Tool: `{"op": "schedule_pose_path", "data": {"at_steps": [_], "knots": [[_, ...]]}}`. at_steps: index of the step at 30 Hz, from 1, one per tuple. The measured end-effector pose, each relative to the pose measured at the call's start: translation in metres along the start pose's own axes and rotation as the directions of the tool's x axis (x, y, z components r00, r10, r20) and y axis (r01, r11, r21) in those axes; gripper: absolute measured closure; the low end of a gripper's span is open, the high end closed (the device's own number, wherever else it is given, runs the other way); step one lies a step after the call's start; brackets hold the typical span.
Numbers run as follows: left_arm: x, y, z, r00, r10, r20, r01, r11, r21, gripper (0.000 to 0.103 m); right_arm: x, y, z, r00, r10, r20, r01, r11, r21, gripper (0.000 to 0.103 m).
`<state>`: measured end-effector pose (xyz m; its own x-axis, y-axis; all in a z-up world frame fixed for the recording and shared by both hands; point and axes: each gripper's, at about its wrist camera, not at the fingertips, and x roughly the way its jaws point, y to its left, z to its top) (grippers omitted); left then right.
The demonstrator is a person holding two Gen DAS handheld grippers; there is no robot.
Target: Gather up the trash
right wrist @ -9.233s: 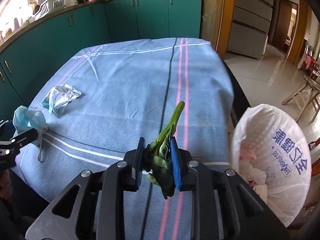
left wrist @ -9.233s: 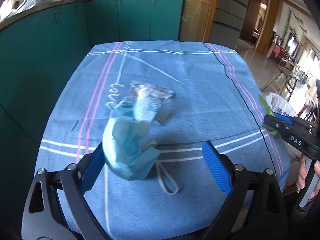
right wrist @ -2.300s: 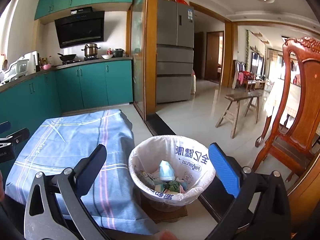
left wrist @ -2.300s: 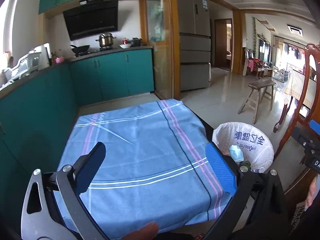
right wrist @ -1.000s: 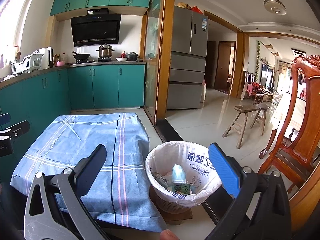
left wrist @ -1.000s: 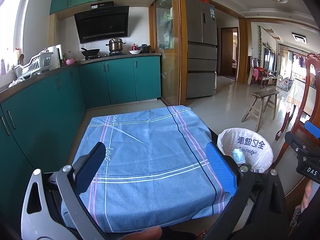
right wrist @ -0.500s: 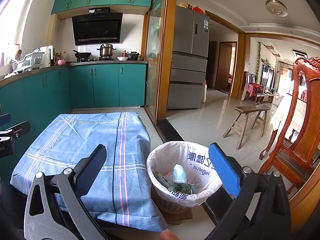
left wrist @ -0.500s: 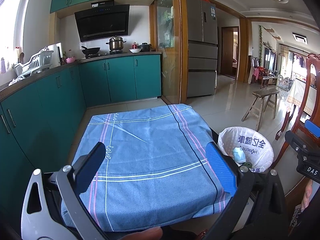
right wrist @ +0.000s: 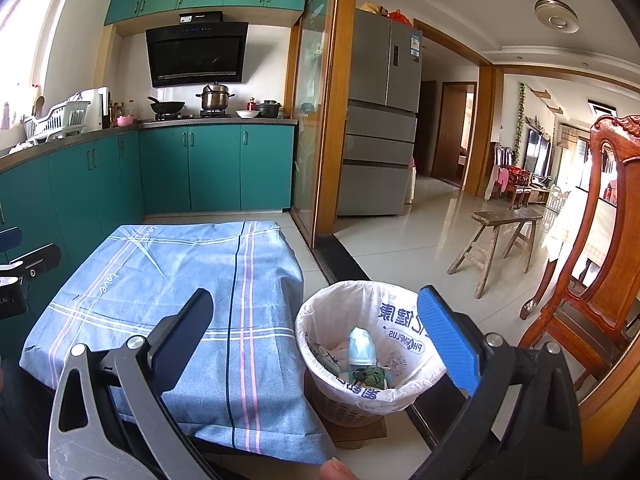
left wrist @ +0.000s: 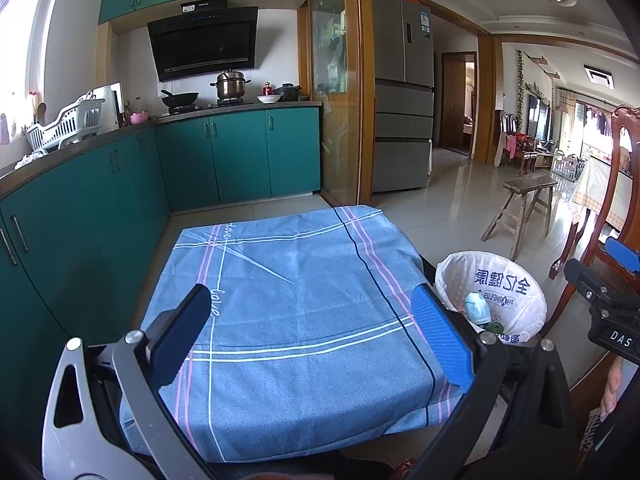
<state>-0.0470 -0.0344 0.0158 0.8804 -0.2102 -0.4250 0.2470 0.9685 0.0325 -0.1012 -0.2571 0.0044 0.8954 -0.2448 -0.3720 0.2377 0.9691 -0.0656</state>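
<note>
A basket lined with a white printed bag stands on the floor right of the table; inside lie a blue face mask, green leaves and a wrapper. In the left wrist view the same bin shows the mask at its rim. The blue cloth on the table carries nothing. My left gripper is open and held high above the table's near edge. My right gripper is open, raised above the gap between table and bin. Neither holds anything.
Teal cabinets run along the left and back, with a stove and pots on top. A fridge stands behind a glass partition. A wooden stool and a carved wooden chair stand on the tiled floor at right.
Since 9 seconds ago the mask, wrapper and leaf left the table and gripper and lie in the bin. Both grippers rose and pulled back; in the last second barely any motion.
</note>
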Motion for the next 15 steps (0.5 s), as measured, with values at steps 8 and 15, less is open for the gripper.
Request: {"op": "schedule_pose_path", "data": {"at_steps": [8, 15], "knots": [[0.018, 0.006, -0.008, 0.999, 0.043, -0.024, -0.043, 0.999, -0.003, 0.003, 0.02, 0.009, -0.001, 0.999, 0.027, -0.04, -0.028, 0.999, -0.019, 0.003], [0.117, 0.059, -0.027, 0.966, 0.111, -0.235, -0.133, 0.988, -0.081, 0.003, 0.103, 0.046, -0.011, 0.95, 0.221, -0.222, -0.226, 0.974, 0.004, 0.003]]}}
